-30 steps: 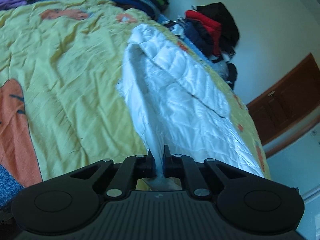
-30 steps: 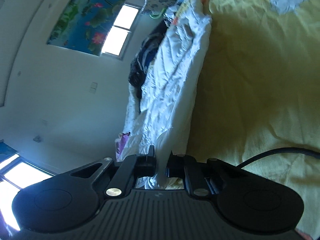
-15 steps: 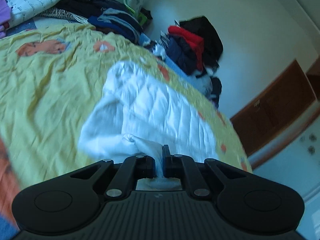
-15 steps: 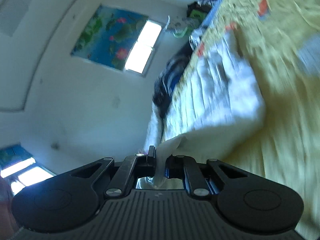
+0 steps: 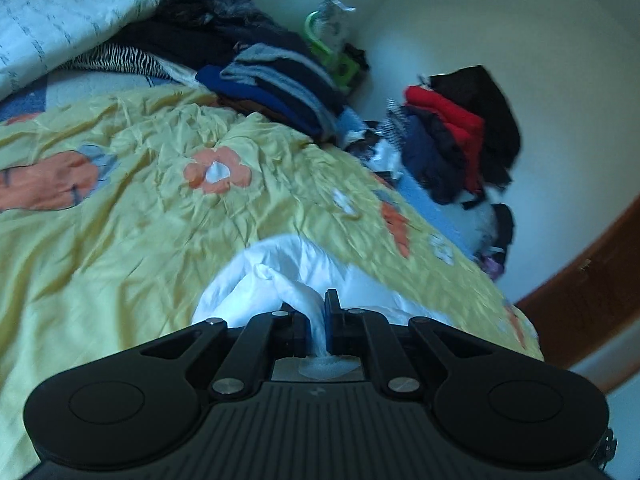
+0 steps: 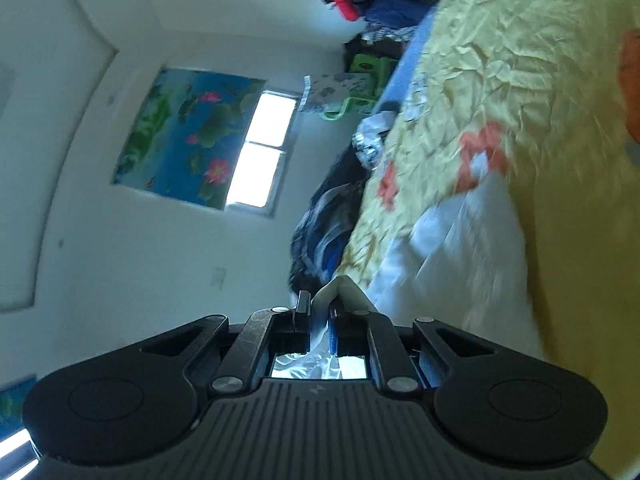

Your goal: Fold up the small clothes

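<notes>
A white crinkled garment [image 5: 280, 280] lies bunched on the yellow flowered bedspread [image 5: 120, 208]. My left gripper [image 5: 317, 312] is shut on one edge of it, the cloth pinched between the fingers and running back into the jaws. In the right wrist view the same white garment [image 6: 460, 264] spreads blurred over the bedspread [image 6: 520, 88]. My right gripper [image 6: 318, 312] is shut on another edge, a fold of cloth standing up between the fingers. Most of the garment is hidden below both grippers.
A pile of dark folded clothes [image 5: 272, 80] sits at the far side of the bed, a white quilt [image 5: 60, 28] at far left. More clothes in red and black [image 5: 460, 132] are heaped by the wall. A wooden door [image 5: 592, 280] is at the right.
Both grippers have carried the held edges forward over the garment. It was stretched out long a second ago and is now folded up short and bunched close to the jaws.
</notes>
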### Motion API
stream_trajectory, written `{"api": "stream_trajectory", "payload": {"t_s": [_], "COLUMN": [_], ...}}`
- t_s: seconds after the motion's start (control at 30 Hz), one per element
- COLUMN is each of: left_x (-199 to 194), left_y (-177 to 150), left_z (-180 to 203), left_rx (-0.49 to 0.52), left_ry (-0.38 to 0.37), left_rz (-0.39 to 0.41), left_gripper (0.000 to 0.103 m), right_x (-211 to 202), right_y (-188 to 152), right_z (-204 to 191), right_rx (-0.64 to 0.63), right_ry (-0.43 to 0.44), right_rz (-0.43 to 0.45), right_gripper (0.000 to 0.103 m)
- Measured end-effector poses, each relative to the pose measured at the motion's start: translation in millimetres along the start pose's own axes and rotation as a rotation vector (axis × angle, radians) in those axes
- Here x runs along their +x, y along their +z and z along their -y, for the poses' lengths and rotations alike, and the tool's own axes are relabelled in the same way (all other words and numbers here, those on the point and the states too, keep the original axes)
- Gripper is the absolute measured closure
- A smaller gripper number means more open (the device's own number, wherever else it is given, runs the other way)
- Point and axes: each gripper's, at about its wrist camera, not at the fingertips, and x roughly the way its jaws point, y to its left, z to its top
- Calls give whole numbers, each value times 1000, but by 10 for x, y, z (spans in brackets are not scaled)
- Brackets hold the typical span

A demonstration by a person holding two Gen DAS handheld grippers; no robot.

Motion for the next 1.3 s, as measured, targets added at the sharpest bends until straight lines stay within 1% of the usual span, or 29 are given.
{"api": "stream_trajectory", "payload": {"t_s": [0.07, 0.2, 0.3, 0.37, 0.4, 0.43, 0.47, 0.5, 0.57, 0.63, 0.7, 0.73, 0.77, 0.8, 0.83, 0.87, 0.9, 0.93, 0.97, 1.0, 1.03, 1.07, 1.1, 1.17, 1.2, 1.23, 1.27, 1.3], "left_x": [310, 864, 1265, 1432, 1468, 1485, 1496, 1507, 1516, 1479, 1368, 1273, 1126, 982, 856, 749, 654, 566, 495, 445, 438, 466, 517, 669, 763, 869, 973, 1086], "left_y": [124, 256, 217, 147, 111, 79, 55, 42, 15, 8, 36, 58, 64, 62, 48, 21, -26, -101, -188, -284, -371, -443, -489, -582, -617, -658, -696, -752], "left_z": [27, -24, -168, -261, -284, -285, -275, -260, -217, -200, -155, -123, -68, 6, 100, 221, 360, 509, 643, 774, 887, 990, 1092, 1224, 1271, 1303, 1333, 1345], "left_rx": [22, 1, -46, -61, -59, -44, -25, -6, 28, 21, -19, -36, -37, -16, 20, 70, 131, 205, 276, 345, 411, 486, 558, 663, 703, 742, 782, 824], "left_ry": [35, 67, 119, 124, 121, 125, 131, 138, 150, 156, 179, 192, 198, 198, 198, 207, 226, 246, 265, 283, 288, 284, 292, 319, 324, 318, 313, 324], "left_rz": [8, 1, -53, -73, -65, -54, -49, -44, -34, -24, -6, 25, 77, 127, 170, 212, 263, 336, 414, 491, 542, 563, 561, 535, 497, 436, 376, 331], "left_gripper": [97, 97, 97, 97, 97, 97, 97, 97, 97, 97, 95, 93, 91, 88, 80, 70, 65, 50, 25, 9, 0, 0, 0, 0, 0, 0, 0, 0], "right_x": [164, 502, 651, 699, 701, 710, 735, 764, 786, 777, 703, 661, 614, 588, 573, 560, 599, 660, 761, 853, 971, 1080, 1244, 1539, 1717, 1821, 1917, 2045], "right_y": [164, 500, 590, 589, 577, 566, 561, 552, 535, 522, 510, 499, 492, 469, 445, 425, 370, 315, 246, 173, 79, -4, -90, -180, -210, -256, -300, -299], "right_z": [142, 540, 864, 1070, 1102, 1093, 1101, 1095, 1102, 1103, 1017, 921, 787, 646, 479, 302, 107, -63, -242, -366, -479, -562, -611, -632, -582, -532, -471, -362], "right_rx": [28, 98, 147, 158, 123, 91, 78, 52, 42, 53, 42, 11, -27, -78, -142, -210, -292, -366, -450, -512, -575, -625, -669, -701, -705, -710, -707, -699], "right_ry": [-22, -71, -116, -138, -116, -118, -124, -121, -119, -118, -142, -154, -159, -166, -179, -191, -205, -218, -236, -251, -265, -271, -275, -282, -295, -319, -351, -390], "right_rz": [1, 22, 39, 54, 67, 70, 56, 40, 34, 46, 82, 94, 96, 91, 84, 75, 58, 40, 17, -1, -21, -48, -87, -150, -185, -207, -220, -239], "right_gripper": [89, 89, 88, 87, 84, 82, 79, 79, 78, 78, 75, 74, 73, 72, 67, 61, 59, 52, 43, 40, 39, 38, 38, 36, 36, 36, 35, 33]}}
